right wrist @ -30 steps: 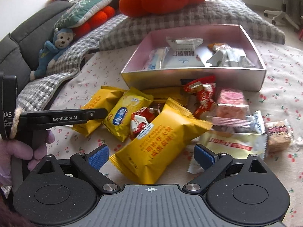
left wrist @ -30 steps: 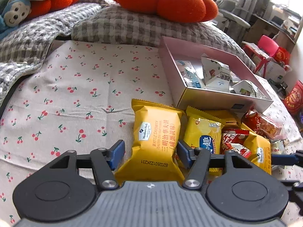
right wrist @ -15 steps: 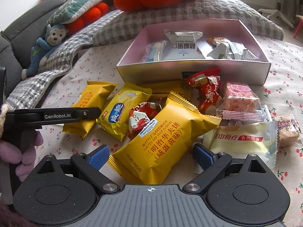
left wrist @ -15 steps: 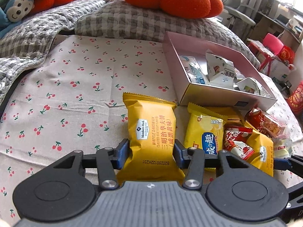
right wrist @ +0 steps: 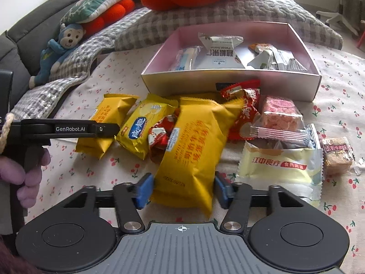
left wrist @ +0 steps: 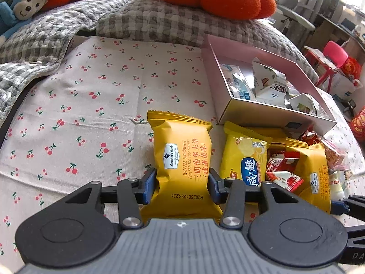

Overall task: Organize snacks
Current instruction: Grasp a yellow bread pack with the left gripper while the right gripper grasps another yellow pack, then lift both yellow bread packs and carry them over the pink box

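1. My left claw (left wrist: 181,186) is closing on a yellow foil waffle-sandwich packet (left wrist: 181,157). Both blue pads press its sides near the near end, and the wrapper is pinched in there. That packet lies at the left edge of the snack pile, on the cherry-print bed sheet (left wrist: 91,114).
2. My right claw (right wrist: 181,188) is closing on a second yellow waffle-sandwich packet (right wrist: 194,150). The left pad touches the wrapper; the right pad stands just beside it. I judge this grip not yet firm.
3. Both grips sit at the near end, probably so the packets hang forward.
4. The open pink cardboard box (right wrist: 228,84) stands just beyond the pile and already holds white and pale packets. It is the likely destination.
5. Loose red, pink and cream packets lie to the right of the pile.
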Demonstrator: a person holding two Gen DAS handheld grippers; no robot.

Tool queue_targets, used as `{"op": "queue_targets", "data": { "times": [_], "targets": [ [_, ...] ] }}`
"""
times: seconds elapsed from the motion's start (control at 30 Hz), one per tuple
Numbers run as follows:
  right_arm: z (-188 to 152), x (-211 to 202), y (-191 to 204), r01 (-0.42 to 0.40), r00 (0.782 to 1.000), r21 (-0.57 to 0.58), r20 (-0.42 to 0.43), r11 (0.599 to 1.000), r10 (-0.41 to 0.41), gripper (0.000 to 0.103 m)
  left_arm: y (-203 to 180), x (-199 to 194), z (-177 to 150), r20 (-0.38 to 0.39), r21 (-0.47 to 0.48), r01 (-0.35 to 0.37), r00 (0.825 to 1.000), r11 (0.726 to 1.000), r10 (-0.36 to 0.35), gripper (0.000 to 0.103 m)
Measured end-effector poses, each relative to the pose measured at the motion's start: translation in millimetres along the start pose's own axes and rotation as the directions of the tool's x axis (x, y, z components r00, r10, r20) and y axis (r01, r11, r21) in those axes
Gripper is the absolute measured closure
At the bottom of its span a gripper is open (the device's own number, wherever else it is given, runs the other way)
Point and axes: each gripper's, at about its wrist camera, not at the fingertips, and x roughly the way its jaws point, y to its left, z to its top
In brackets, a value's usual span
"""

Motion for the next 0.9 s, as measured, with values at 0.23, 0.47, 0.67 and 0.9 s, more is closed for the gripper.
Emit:
{"op": "queue_targets", "data": {
  "times": [0.23, 0.47, 0.67, 0.9],
  "targets": [
    [0, -8, -4, -0.026, 1.0, -0.006, -0.009, 1.0, 0.026, 0.066, 0, -3, 0, -0.011, -0.031, 0.009, 1.0, 0.999, -0.009, 0.064],
    [2, -13, -5, -0.05, 0.999, 0.0, -0.016, 0.999, 0.05, 0.074, -2, -8, 2, -0.019, -0.05, 0.001, 1.0, 0.999, -0.002, 0.065],
    [5, -15, -6, -0.047, 0.998, 0.016, -0.031, 0.999, 0.048, 0.078, -3, -11, 5, -0.029, -0.072, 0.014, 0.999, 0.997, -0.016, 0.066],
    [9, -20, -10, -0.059, 0.997, 0.044, -0.036, 0.997, 0.061, 0.083, -7, -12, 4, -0.033, -0.069, 0.014, 0.999, 0.998, -0.017, 0.066]
  ]
}}
